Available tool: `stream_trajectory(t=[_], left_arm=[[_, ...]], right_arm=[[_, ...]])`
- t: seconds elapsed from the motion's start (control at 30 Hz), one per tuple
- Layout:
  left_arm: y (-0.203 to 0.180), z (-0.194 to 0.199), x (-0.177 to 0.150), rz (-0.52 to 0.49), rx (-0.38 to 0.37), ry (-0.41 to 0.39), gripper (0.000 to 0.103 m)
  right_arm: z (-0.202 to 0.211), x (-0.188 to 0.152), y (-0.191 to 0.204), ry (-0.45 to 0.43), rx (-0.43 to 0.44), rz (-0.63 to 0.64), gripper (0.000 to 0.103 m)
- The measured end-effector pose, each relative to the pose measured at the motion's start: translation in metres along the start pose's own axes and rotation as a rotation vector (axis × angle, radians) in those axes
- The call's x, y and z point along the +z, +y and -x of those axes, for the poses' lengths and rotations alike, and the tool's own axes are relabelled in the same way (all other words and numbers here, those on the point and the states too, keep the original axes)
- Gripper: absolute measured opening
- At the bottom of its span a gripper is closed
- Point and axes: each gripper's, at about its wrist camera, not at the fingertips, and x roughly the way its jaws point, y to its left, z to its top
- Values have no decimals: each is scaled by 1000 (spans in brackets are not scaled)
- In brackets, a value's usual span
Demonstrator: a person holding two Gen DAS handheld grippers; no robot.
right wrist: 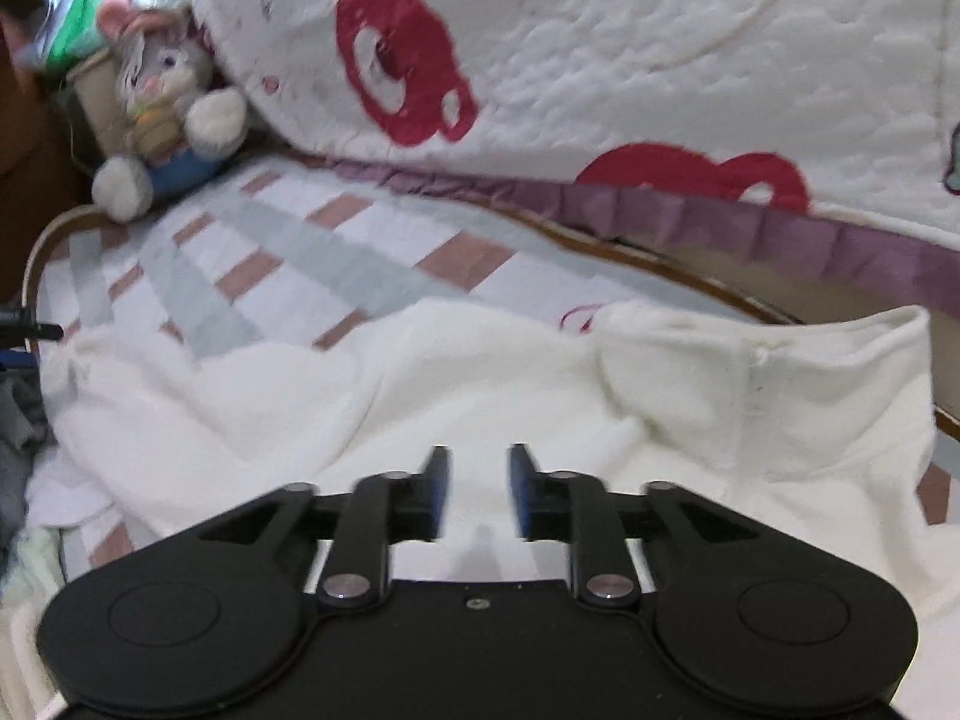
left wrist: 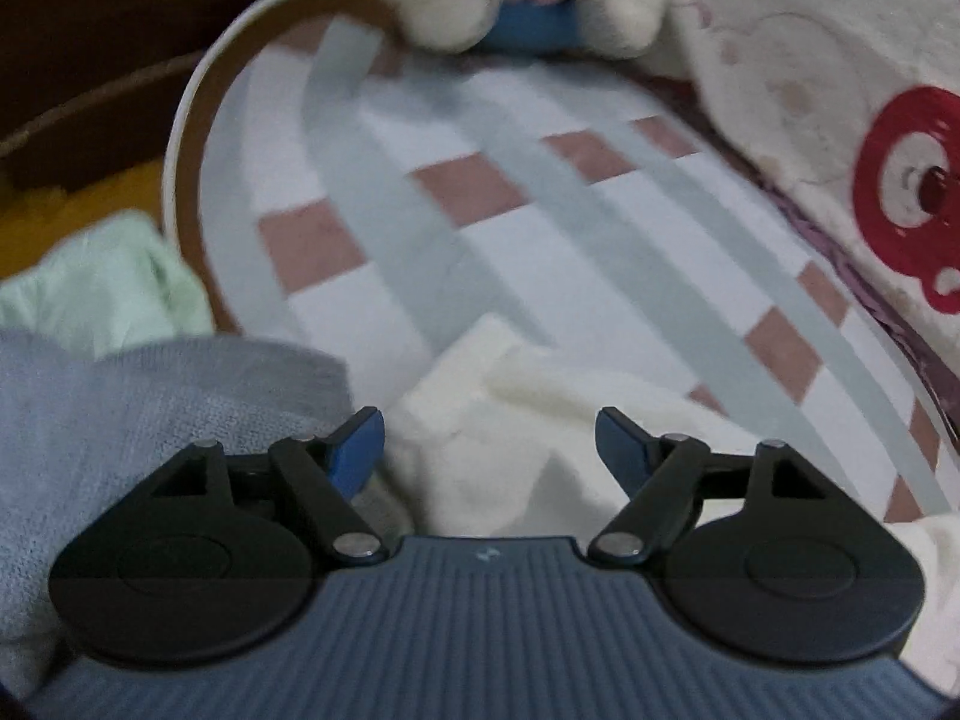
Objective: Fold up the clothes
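A cream-white garment point(right wrist: 480, 384) lies spread and rumpled on the checked bed sheet point(right wrist: 288, 252), its collar end point(right wrist: 780, 360) to the right. My right gripper point(right wrist: 480, 483) hovers low over its near part, the jaws a narrow gap apart with nothing seen clamped between them. In the left wrist view the same white garment point(left wrist: 498, 396) lies just ahead of my left gripper point(left wrist: 489, 438), which stands wide open and empty. A pale blue-grey knitted garment point(left wrist: 150, 408) is heaped beside the left finger.
A mint-green cloth point(left wrist: 108, 282) lies at the left near the sheet's curved brown edge point(left wrist: 186, 180). A plush toy point(right wrist: 162, 114) sits at the far end. A white quilt with red bears point(right wrist: 600, 60) rises along the right side.
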Motion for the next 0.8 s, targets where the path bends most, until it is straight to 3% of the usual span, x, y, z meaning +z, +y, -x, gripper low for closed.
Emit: stream_trajectory(t=[0.23, 0.3, 0.33, 0.4, 0.57, 0.6, 0.67, 0.7, 0.8], left_arm=[[1, -27, -2, -10, 16, 38, 82], [-1, -35, -3, -18, 21, 46, 86], [-2, -39, -3, -22, 23, 50, 94], [-5, -48, -4, -36, 20, 60, 103], [-15, -57, -8, -101, 14, 46, 103], [-16, -58, -8, -110, 7, 43, 96], [-14, -54, -7, -111, 2, 18, 63], [-13, -52, -5, -110, 4, 9, 27], [-7, -42, 1, -73, -58, -30, 17]], right_arm=[[-2, -21, 3, 51, -65, 20, 34], [1, -25, -1, 53, -106, 37, 49], [2, -27, -4, 54, -139, 45, 52], [2, -29, -10, 56, -193, 66, 52], [0, -29, -27, 58, -232, 36, 53], [-2, -28, -28, 54, -239, 32, 54], [-5, -22, -29, 42, -269, 43, 56], [-7, -18, -30, 36, -283, 54, 57], [-14, 3, -25, 19, -307, 106, 59]])
